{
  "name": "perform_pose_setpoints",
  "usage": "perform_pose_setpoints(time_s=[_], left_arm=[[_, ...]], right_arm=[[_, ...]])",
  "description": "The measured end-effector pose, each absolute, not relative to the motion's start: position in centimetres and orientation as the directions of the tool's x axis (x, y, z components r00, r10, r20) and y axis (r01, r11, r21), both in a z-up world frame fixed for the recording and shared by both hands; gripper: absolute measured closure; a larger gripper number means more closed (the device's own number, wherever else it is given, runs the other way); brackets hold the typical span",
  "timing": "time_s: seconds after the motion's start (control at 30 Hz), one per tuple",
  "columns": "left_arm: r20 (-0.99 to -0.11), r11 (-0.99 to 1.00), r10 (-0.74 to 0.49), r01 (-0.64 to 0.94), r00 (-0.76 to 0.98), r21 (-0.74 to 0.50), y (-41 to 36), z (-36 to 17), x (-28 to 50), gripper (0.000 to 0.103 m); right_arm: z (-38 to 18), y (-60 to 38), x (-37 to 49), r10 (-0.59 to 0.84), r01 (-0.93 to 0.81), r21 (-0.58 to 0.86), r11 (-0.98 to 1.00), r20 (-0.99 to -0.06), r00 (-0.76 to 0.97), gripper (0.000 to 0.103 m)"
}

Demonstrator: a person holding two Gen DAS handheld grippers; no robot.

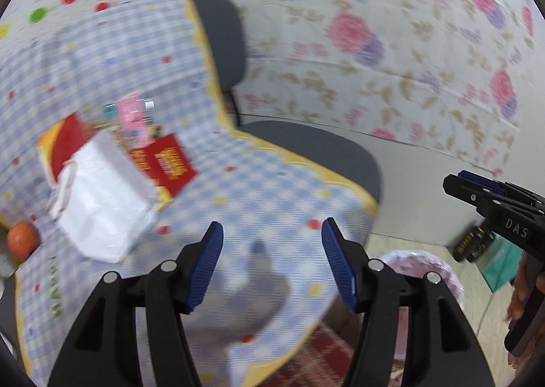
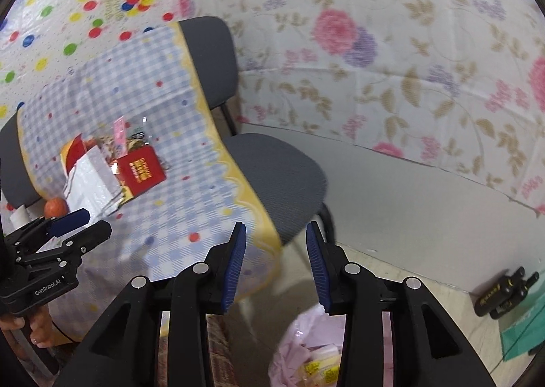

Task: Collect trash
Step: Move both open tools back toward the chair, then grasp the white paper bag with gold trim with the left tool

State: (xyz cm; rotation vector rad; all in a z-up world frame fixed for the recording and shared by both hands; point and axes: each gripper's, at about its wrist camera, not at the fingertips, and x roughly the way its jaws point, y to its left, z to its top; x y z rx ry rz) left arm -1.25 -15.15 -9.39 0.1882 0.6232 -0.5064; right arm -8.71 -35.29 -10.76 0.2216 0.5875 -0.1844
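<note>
We take the checked tablecloth (image 2: 143, 162) as our landmark, spread over a table with a grey chair (image 2: 272, 169) tucked against its yellow edge. Below that edge, on the floor, stands the bin lined with a pink bag (image 2: 306, 346), some wrappers already inside. Well back on the cloth sits the remaining trash: a white paper bag (image 1: 102, 199), a red carton (image 1: 170, 162) touching it, pink packets (image 1: 131, 113) behind, and an orange fruit (image 1: 22, 239) just beside the bag. Our left gripper (image 1: 272, 261) hangs over the cloth's near corner with its jaws fairly wide and empty; our right gripper (image 2: 276, 264) hovers past the edge above the bin, jaws narrower, also empty. We judge the risks to be snagging the cloth and dragging everything, or grabbing the fruit as rubbish
</note>
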Motion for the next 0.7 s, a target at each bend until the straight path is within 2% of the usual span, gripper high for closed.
perform_pose_setpoints(time_s=[0.37, 0.7], left_arm=[[-0.587, 0.968, -0.200, 0.250, 0.784, 0.004, -4.8, -8.0, 3.2, 0.043], [-0.602, 0.996, -0.087, 0.084, 0.794, -0.033, 1.4, -8.4, 6.3, 0.038]], right_arm=[[-9.5, -29.1, -1.3, 0.019, 0.065, 0.129, 0.989, -0.563, 0.826, 0.064], [-9.1, -24.1, 4.3, 0.113, -0.054, 0.120, 0.991, -0.565, 0.818, 0.056]])
